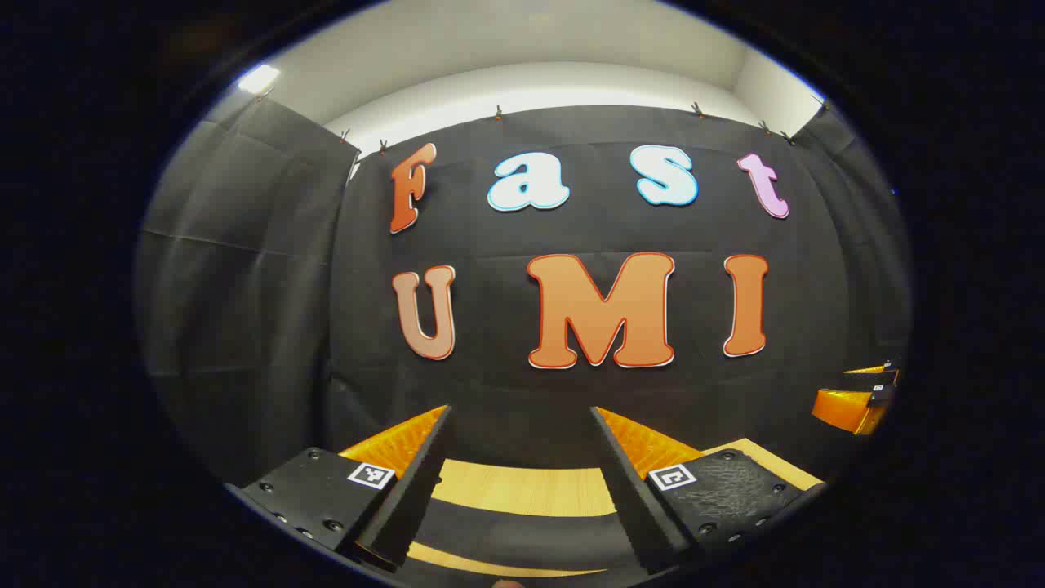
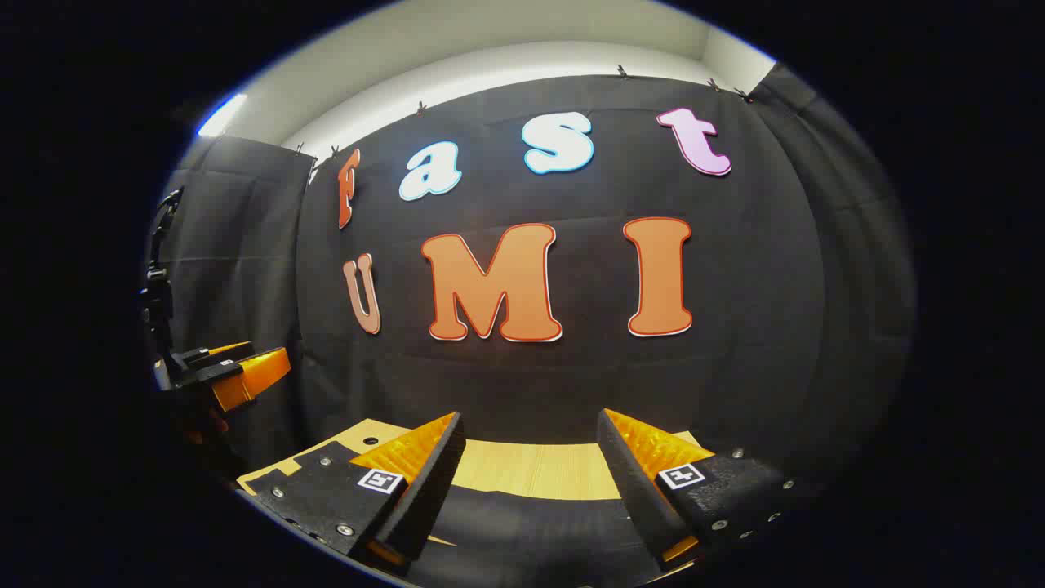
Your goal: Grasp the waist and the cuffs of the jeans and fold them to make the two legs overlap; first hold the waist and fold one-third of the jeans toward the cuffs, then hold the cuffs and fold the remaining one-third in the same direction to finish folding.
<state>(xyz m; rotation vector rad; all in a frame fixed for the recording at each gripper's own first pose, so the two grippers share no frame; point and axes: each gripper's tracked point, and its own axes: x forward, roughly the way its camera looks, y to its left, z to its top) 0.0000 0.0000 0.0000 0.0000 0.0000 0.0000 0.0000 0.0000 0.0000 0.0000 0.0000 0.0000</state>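
Right gripper view—dark jeans [image 2: 522,523] low, cut off, indistinct.

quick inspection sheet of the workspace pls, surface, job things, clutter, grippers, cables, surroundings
surface: light wooden table, a bare strip of it visible beyond the jaws in both views.
job's things: dark fabric lies across the table's near edge under the jaws, probably the jeans; too little shows to tell waist from cuffs or whether any fold is made.
clutter: nothing seen.
grippers: left gripper open, jaws wide apart, nothing between them, raised and facing the wall. right gripper open, likewise with nothing held. Each appears at the edge of the other's view.
cables: nothing seen.
surroundings: black cloth wall clipped along its top, pale wall above it, a bright light at upper left.
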